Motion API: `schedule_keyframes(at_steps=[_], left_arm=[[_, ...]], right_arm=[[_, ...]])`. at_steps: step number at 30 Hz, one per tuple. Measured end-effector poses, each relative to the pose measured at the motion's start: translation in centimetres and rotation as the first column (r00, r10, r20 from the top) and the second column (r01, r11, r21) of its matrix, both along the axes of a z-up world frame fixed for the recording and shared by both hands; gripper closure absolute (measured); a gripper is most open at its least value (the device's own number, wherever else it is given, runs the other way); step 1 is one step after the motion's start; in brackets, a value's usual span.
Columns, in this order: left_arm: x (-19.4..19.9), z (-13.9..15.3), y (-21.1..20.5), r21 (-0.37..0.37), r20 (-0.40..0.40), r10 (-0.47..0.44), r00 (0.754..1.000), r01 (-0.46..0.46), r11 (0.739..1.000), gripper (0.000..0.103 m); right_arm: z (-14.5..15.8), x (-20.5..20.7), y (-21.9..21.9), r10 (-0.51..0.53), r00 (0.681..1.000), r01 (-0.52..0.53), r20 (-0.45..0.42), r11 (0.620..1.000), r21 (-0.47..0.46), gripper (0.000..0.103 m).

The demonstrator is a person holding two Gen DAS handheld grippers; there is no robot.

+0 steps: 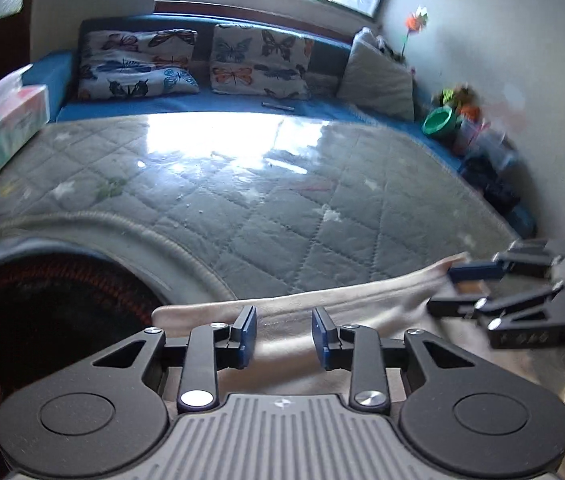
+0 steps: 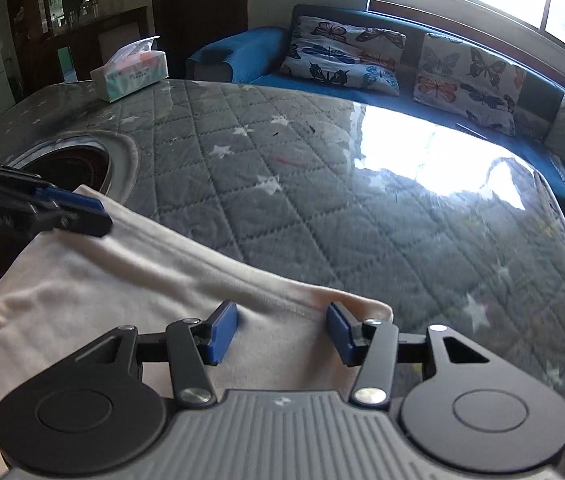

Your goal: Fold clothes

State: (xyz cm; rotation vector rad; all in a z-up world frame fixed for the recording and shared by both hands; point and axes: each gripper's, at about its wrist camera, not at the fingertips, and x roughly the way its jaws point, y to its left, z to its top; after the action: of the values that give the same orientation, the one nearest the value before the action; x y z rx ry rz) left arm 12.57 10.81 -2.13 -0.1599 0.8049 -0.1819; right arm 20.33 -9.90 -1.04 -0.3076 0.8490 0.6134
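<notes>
Left gripper (image 1: 284, 336): jaws stand wide, blue pads apart with nothing pinched between them; they sit over the left end of the garment's far edge.
Right gripper (image 2: 281, 332): jaws also wide and gripping nothing, poised over the right corner of the same edge.
Garment (image 2: 134, 280): a pale cream cloth lying at the near side of the table, its hemmed far edge running between the two grippers; loose folds show along it.
Table (image 2: 322, 184): covered by a grey quilted, star-printed sheet under a glossy clear layer that reflects the window.
Round opening (image 2: 82, 164): a dark, rimmed recess in the table, just beyond the garment's left end.
Tissue box (image 2: 130, 70): on the table's far left corner, well apart from the garment.
Sofa (image 2: 242, 52): blue, beyond the table, carrying butterfly cushions (image 2: 342, 56).
</notes>
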Motion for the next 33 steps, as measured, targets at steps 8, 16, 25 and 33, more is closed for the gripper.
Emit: schedule_keyframes(at_steps=[8, 16, 25, 33], left_arm=[[2.2, -0.2, 1.4, 0.016, -0.006, 0.090, 0.996, -0.090, 0.996, 0.067], [0.9, 0.8, 0.7, 0.013, 0.010, 0.025, 1.000, -0.025, 1.000, 0.064], [2.4, -0.3, 0.4, 0.098, 0.012, 0.031, 0.999, -0.032, 0.995, 0.061], [0.7, 1.4, 2.8, 0.035, 0.015, 0.084, 0.996, -0.084, 0.996, 0.061]], right_arm=[[0.2, 0.6, 1.7, 0.030, 1.000, -0.030, 0.001, 0.999, 0.028, 0.053], [-0.4, 0.9, 5.0, 0.082, 0.996, -0.082, 0.044, 0.997, 0.009, 0.049], [0.2, 1.2, 5.8, 0.108, 0.993, -0.109, 0.041, 0.993, 0.034, 0.047], [0.8, 0.6, 5.6, 0.108, 0.993, -0.109, 0.038, 0.994, 0.008, 0.046]])
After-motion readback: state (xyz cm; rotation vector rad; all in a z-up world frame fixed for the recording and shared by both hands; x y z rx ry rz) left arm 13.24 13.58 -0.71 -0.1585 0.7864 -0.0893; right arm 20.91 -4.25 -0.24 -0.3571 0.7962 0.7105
